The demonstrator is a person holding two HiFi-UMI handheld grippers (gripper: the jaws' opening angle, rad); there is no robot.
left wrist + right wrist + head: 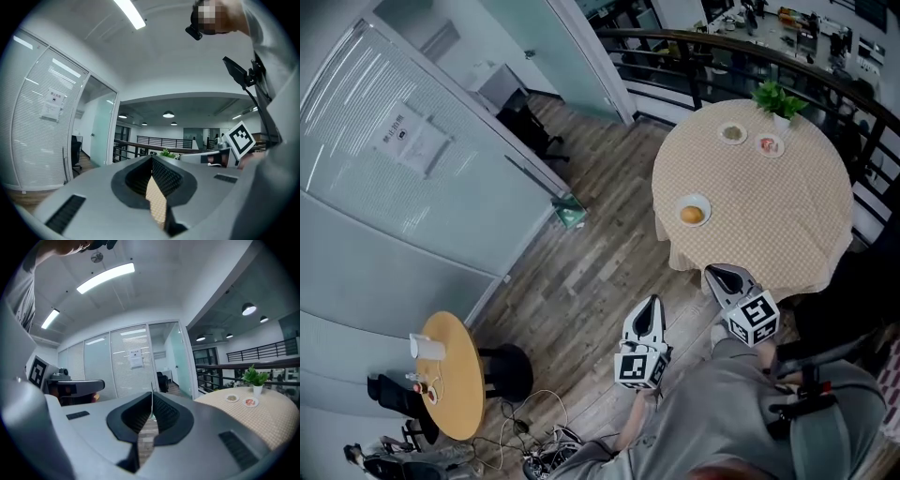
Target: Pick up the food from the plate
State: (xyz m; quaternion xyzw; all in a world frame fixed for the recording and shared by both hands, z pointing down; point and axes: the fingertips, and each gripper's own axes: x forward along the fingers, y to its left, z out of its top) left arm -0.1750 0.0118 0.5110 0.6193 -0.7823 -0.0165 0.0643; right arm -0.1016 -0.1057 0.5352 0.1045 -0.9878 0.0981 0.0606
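Observation:
A round table (769, 216) under a checkered cloth stands at the upper right of the head view. On its near edge a white plate holds orange food (693, 214). Two more plates (732, 132) (770, 144) with food sit at the far side, by a potted plant (779, 98). My left gripper (652, 301) hangs shut and empty over the wooden floor, short of the table. My right gripper (713, 270) is shut and empty just before the table's near edge. The right gripper view shows its jaws (151, 397) closed, with the far plates (251, 402) to the right. In the left gripper view the jaws (152, 160) meet, empty.
A small round yellow side table (461, 384) with a white cup (428, 348) stands at the lower left beside a black stool (512, 371). Cables (534, 441) lie on the floor. Glass partitions (412, 187) line the left, and a railing (741, 56) runs behind the round table.

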